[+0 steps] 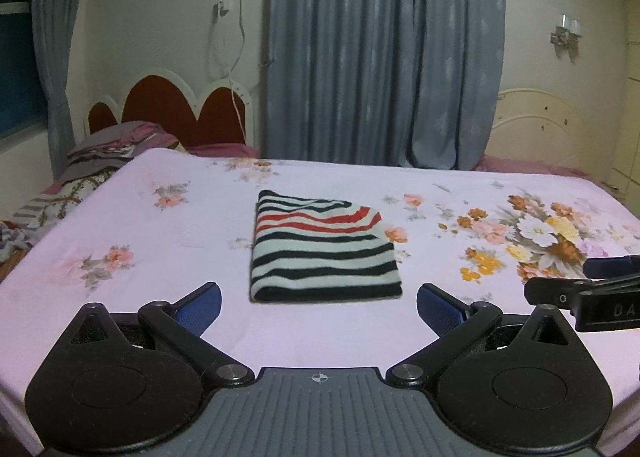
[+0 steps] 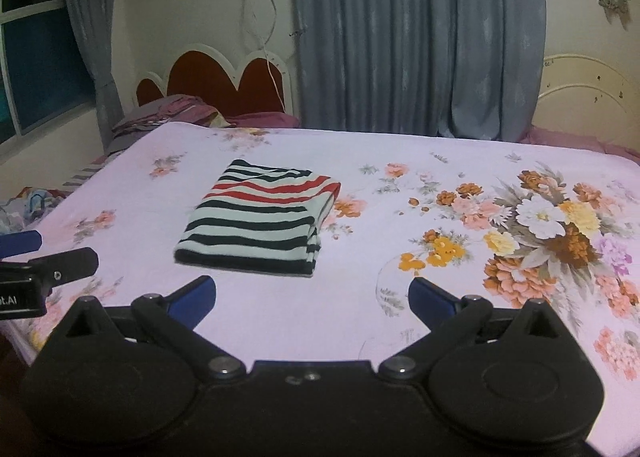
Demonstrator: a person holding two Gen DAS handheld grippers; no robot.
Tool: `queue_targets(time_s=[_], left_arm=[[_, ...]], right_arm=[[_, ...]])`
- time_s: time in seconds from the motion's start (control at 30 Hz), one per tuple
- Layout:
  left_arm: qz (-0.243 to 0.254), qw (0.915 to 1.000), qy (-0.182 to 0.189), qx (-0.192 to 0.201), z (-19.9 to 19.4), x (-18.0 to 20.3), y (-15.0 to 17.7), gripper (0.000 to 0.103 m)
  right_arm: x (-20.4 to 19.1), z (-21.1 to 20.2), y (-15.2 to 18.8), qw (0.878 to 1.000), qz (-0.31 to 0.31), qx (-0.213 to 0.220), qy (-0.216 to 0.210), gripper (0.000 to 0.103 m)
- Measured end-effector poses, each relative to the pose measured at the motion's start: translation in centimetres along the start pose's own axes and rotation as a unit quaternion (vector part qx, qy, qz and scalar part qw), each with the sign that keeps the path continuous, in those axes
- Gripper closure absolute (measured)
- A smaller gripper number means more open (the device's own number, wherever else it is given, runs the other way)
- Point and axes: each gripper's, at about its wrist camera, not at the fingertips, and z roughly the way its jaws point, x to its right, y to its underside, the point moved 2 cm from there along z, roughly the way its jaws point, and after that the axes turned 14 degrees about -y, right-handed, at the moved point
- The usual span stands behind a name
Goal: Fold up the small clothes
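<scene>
A small striped garment [image 1: 324, 253], white with black and red stripes, lies folded into a neat rectangle on the pink floral sheet [image 1: 160, 257]. It also shows in the right wrist view [image 2: 256, 223]. My left gripper [image 1: 319, 309] is open and empty, just short of the garment's near edge. My right gripper [image 2: 312, 299] is open and empty, near the front edge of the bed, with the garment ahead and slightly left. The right gripper shows at the right edge of the left wrist view [image 1: 592, 289]. The left gripper shows at the left edge of the right wrist view [image 2: 36, 269].
The bed's sheet has a large flower print [image 2: 552, 225] on the right. Pillows and bedding [image 1: 108, 145] lie at the far left by a red headboard [image 1: 172, 109]. Blue curtains [image 1: 380, 49] hang behind the bed. Loose clothes [image 2: 28, 205] lie off the left side.
</scene>
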Motion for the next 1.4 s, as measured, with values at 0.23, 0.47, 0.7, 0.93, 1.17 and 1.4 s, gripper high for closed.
queue_targets(time_s=[0.23, 0.47, 0.7, 0.93, 1.17, 1.4], left_arm=[[-0.002, 1.0000, 0.003, -0.002, -2.8, -0.3, 1.8, 0.000], [-0.001, 1.0000, 0.003, -0.002, -3.7, -0.6, 2.4, 0.000], [0.001, 0.9999, 0.009, 0.008, -4.2, -0.7, 1.8, 0.000], [0.001, 0.9999, 0.014, 0.008, -4.0, -0.4, 1.5, 0.000], [0.000, 0.9999, 0.015, 0.008, -3.6, -0.3, 1.4, 0.000], [-0.001, 0.9999, 0.014, 0.007, -3.6, -0.2, 1.4, 0.000]], right_arm=[[-0.8, -2.3, 1.0, 1.000, -0.003, 0.008, 0.000, 0.001], [-1.2, -3.3, 1.6, 1.000, -0.002, 0.015, 0.003, 0.001], [-1.4, -3.4, 1.8, 1.000, -0.002, 0.015, 0.005, 0.001], [-1.4, -3.7, 1.9, 1.000, -0.003, 0.016, 0.012, 0.001], [-1.5, -3.7, 1.9, 1.000, -0.003, 0.013, 0.018, 0.001], [-1.5, -3.7, 1.9, 1.000, -0.003, 0.013, 0.018, 0.001]])
